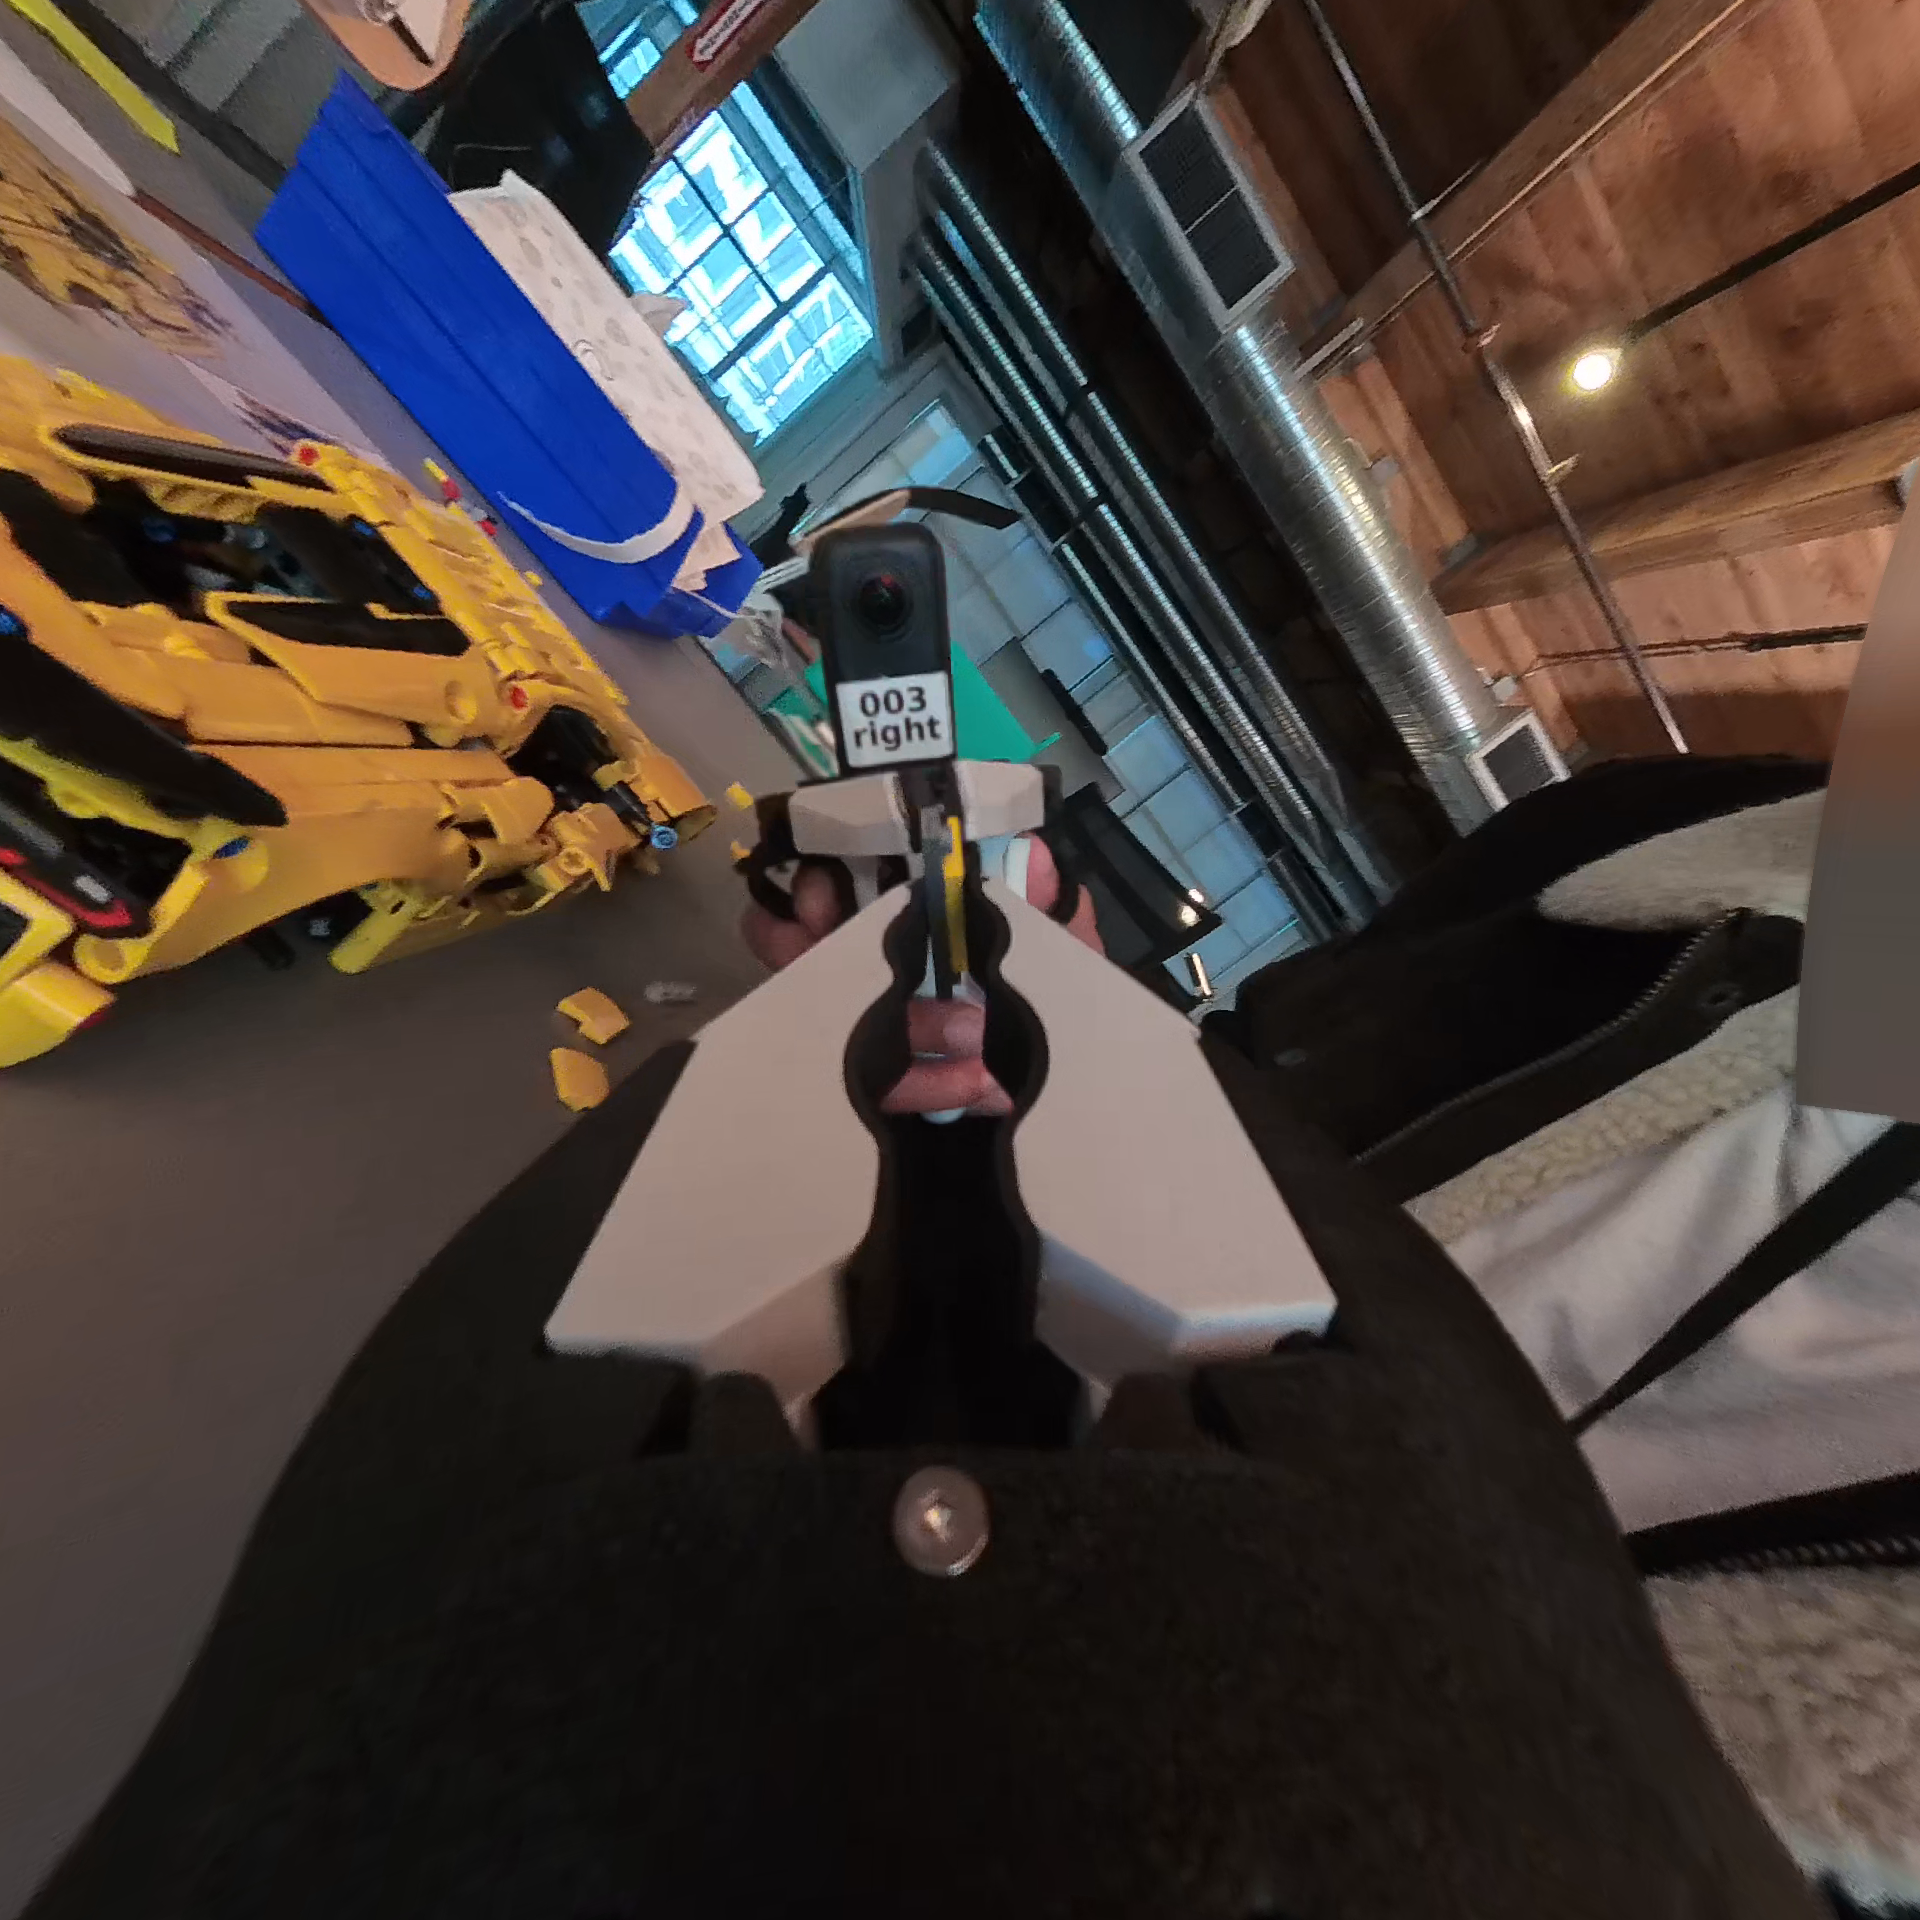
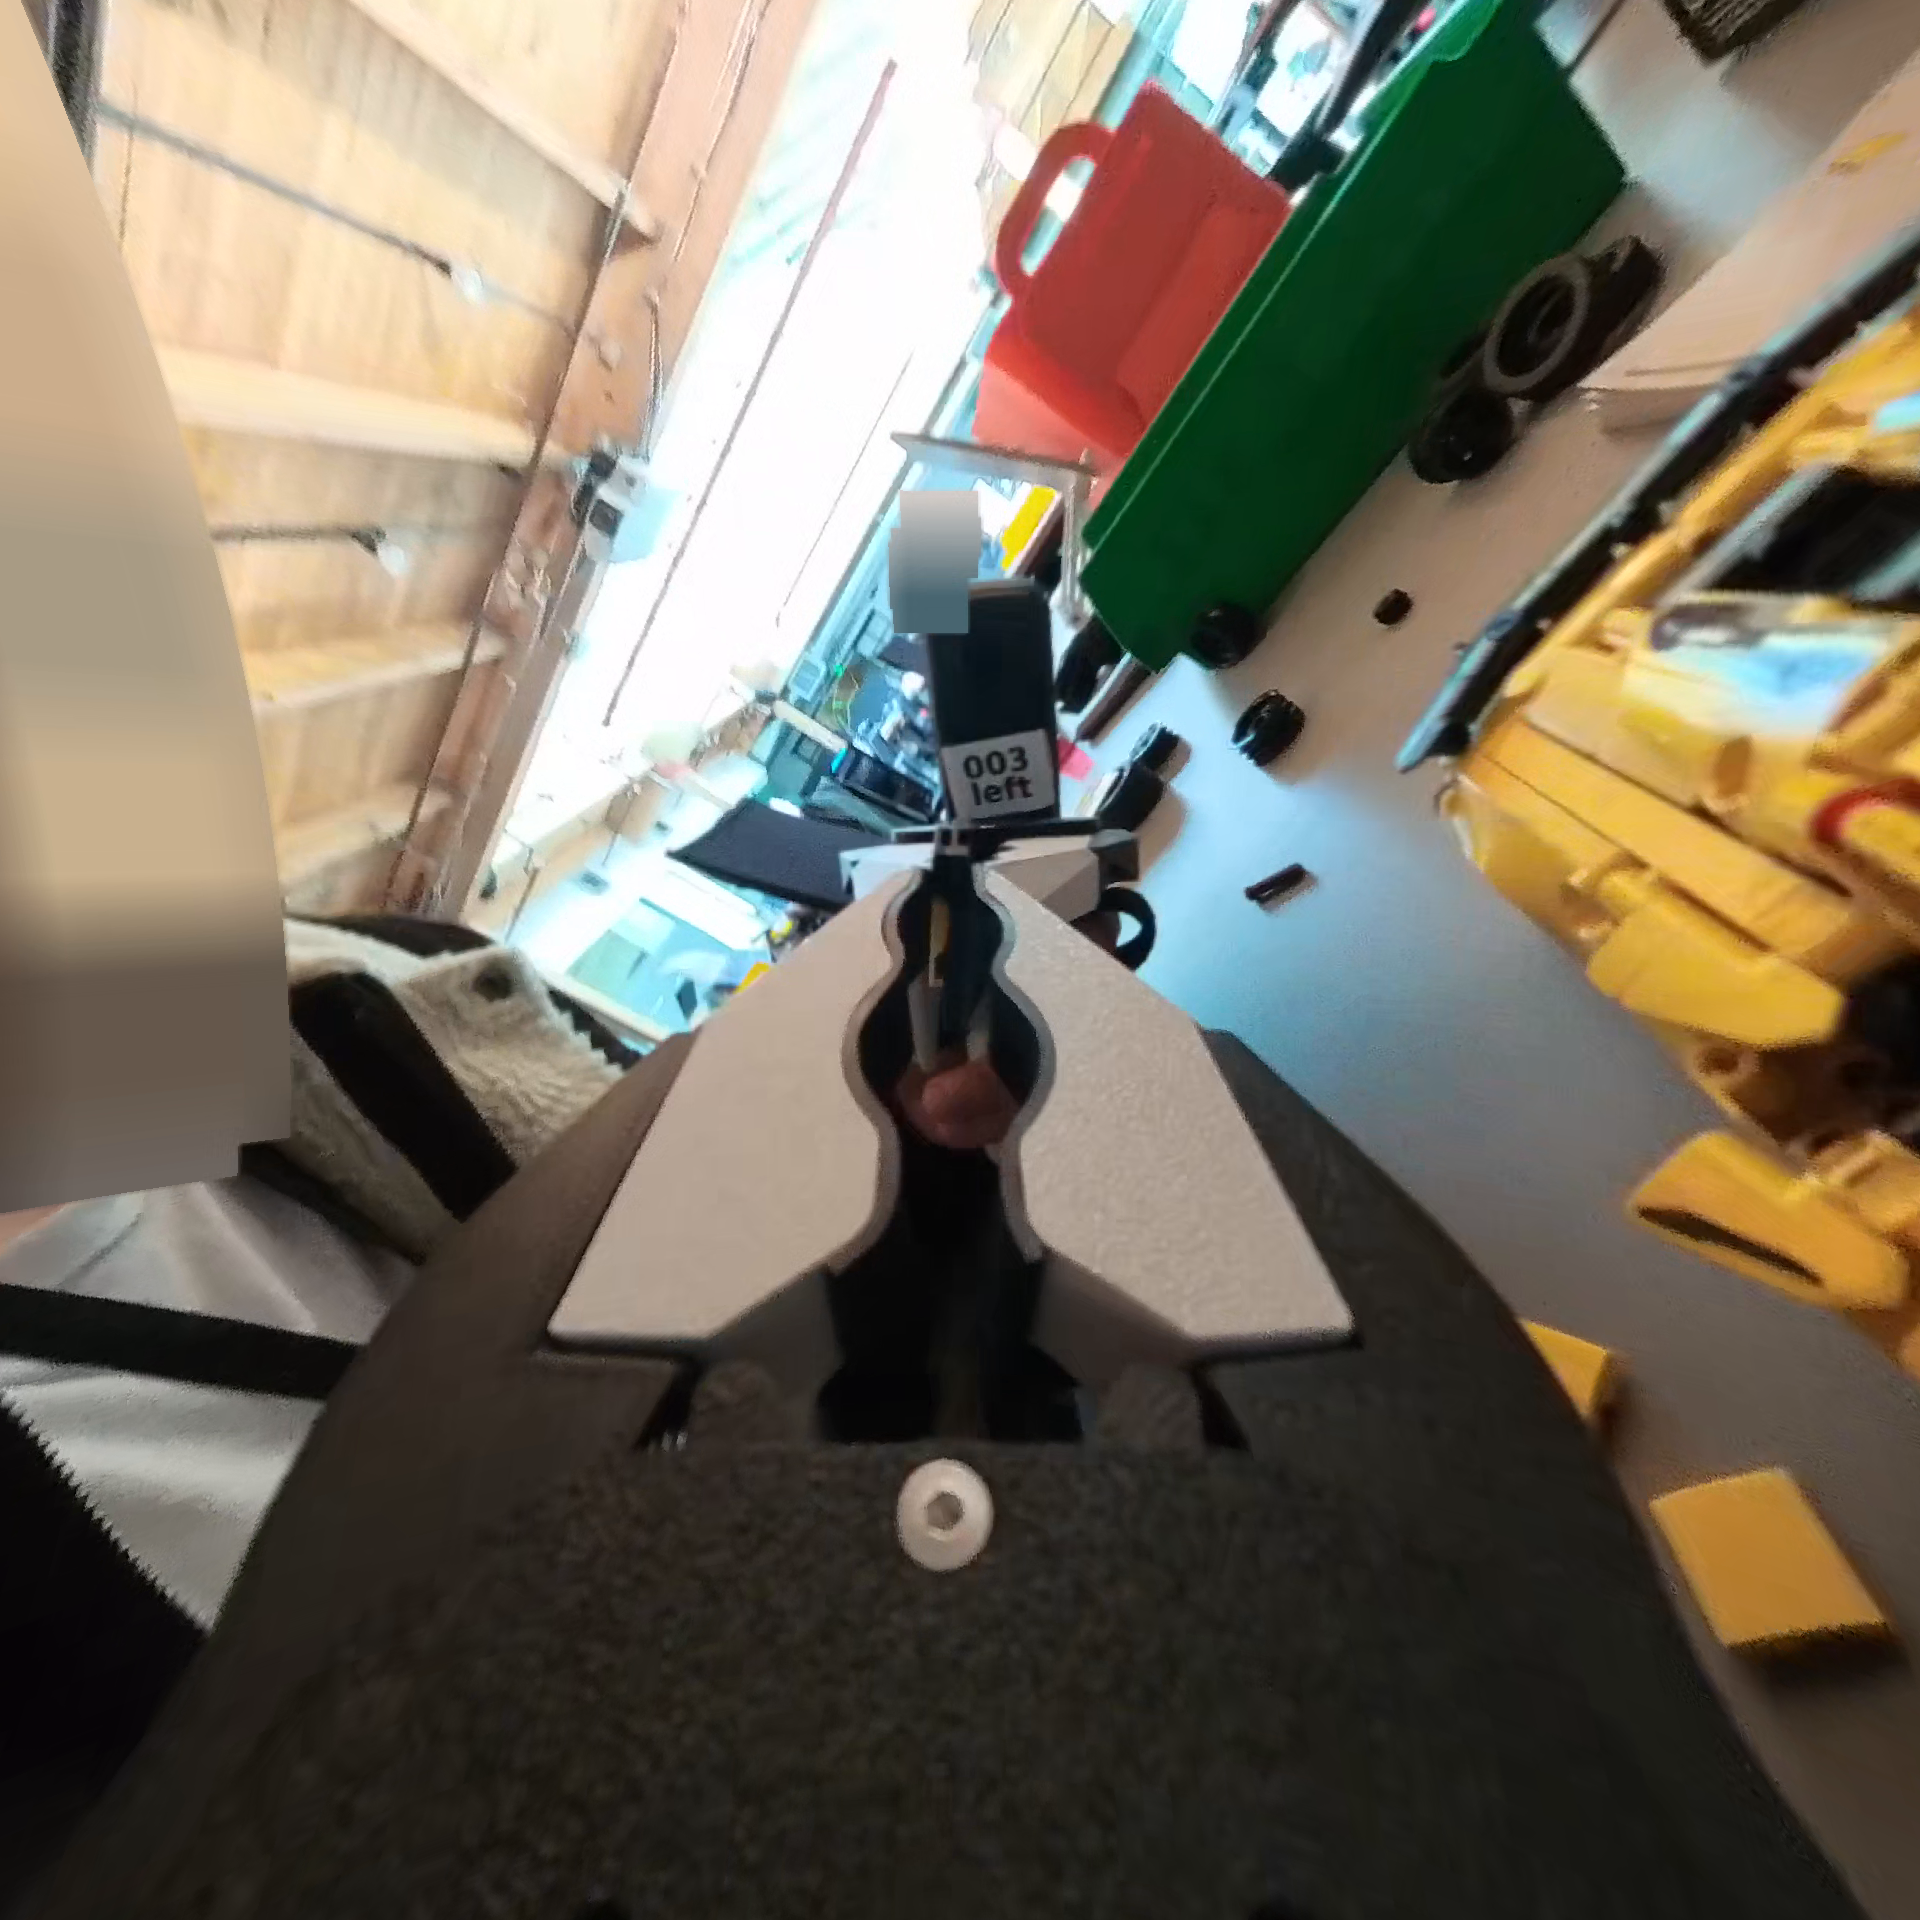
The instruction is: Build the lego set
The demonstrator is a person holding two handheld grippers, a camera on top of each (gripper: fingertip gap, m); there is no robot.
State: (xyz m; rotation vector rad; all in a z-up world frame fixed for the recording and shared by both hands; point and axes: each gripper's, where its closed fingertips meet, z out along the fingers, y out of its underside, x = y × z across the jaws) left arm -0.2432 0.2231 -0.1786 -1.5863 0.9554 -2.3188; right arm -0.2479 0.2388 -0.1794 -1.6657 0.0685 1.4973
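Observation:
My two grippers face each other tip to tip, raised above the grey table. A thin yellow and black lego piece stands between them. My left gripper is closed on it, and my right gripper closes on it from the far side. In the right wrist view my right gripper meets the left gripper, with the piece in the narrow slot. The big yellow lego car lies on the table to the left, and shows at the right in the right wrist view.
Loose yellow panels lie near the car. Black wheels and small black parts sit by a green bin and a red bin. A blue bin and a booklet are at the back. My left and right fingertips are right by each other.

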